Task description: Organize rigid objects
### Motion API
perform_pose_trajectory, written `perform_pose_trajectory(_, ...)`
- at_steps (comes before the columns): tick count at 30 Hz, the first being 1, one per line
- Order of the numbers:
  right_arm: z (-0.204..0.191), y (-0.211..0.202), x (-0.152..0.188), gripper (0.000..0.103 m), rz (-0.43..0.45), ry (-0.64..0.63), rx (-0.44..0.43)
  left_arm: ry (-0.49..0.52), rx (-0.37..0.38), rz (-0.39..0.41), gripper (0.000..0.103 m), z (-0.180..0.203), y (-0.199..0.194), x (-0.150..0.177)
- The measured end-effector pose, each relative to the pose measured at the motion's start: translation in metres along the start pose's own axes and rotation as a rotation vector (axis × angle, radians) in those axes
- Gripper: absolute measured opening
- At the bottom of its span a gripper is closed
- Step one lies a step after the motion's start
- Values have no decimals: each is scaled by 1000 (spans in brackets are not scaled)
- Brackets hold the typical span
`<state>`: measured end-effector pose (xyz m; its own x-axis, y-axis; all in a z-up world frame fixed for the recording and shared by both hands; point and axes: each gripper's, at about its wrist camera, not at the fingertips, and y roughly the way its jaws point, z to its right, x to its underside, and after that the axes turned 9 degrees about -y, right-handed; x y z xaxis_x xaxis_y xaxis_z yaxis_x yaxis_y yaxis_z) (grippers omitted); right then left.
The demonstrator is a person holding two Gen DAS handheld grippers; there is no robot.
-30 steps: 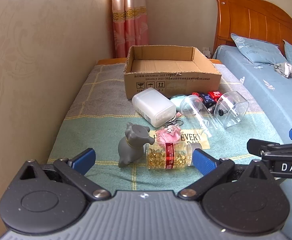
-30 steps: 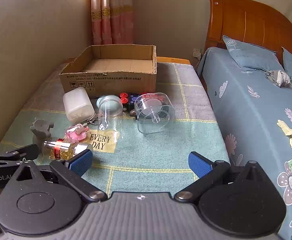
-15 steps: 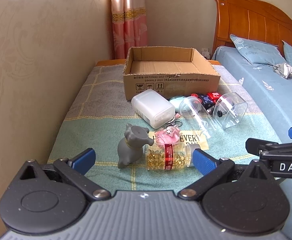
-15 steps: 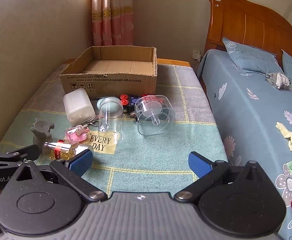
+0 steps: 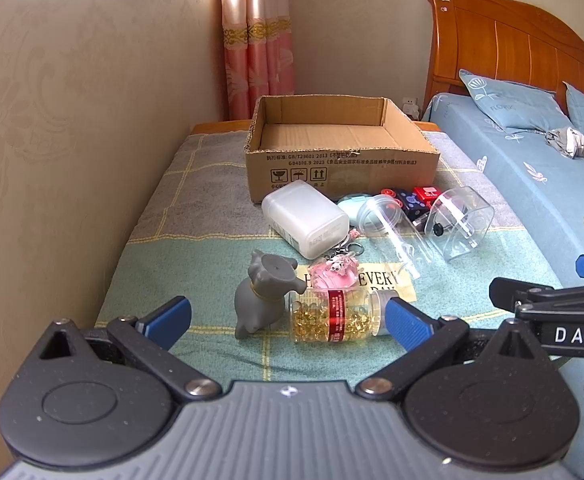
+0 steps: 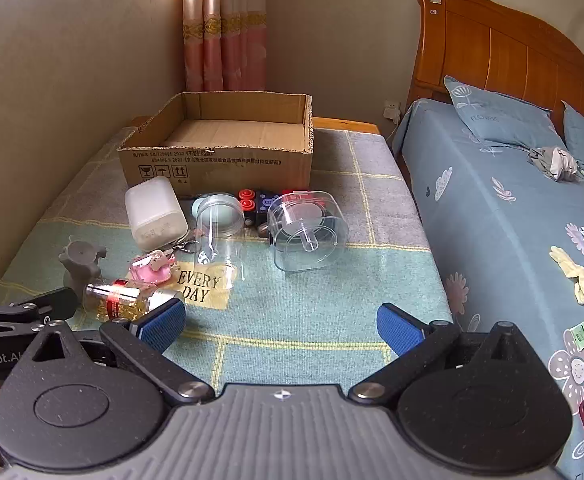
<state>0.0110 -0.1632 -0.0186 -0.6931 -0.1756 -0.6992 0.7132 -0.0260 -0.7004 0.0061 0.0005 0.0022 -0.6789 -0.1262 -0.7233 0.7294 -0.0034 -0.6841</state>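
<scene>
An empty cardboard box (image 5: 342,168) (image 6: 216,162) stands at the far end of the blanket-covered surface. In front of it lie a white plastic container (image 5: 306,218) (image 6: 154,214), a clear jar (image 5: 392,232) (image 6: 220,236), a clear tape-style dispenser (image 5: 460,222) (image 6: 310,236), red and dark blocks (image 5: 416,198) (image 6: 252,202), a pink keychain (image 5: 334,272) (image 6: 152,268), a grey dog figure (image 5: 262,294) (image 6: 80,264) and a capsule bottle (image 5: 332,316) (image 6: 122,298) on its side. My left gripper (image 5: 288,320) is open just short of the bottle and dog. My right gripper (image 6: 280,326) is open over bare blanket.
A beige wall (image 5: 52,140) runs along the left side. A bed (image 6: 512,208) with blue sheets and a wooden headboard borders the right, with gloves, papers, a tube and a phone on it. A curtain (image 5: 258,40) hangs behind the box.
Both grippers have eased slightly forward and up, so the objects sit a little lower in view. Nothing on the blanket has moved.
</scene>
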Motion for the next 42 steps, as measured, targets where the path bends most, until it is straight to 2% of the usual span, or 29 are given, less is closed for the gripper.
perform_pose_trajectory(26,0,4,-3,103,2,-7,3,-3,18,-3,102,1,-1,0)
perform_pose_trajectory(36,7,13,-3,103,72,-38,-78,31,33,2,102,-4,10,-1)
perform_pose_trajectory(42,11,26,0,103,58,-38,-97,37,38,-19,102,-11,24,-1)
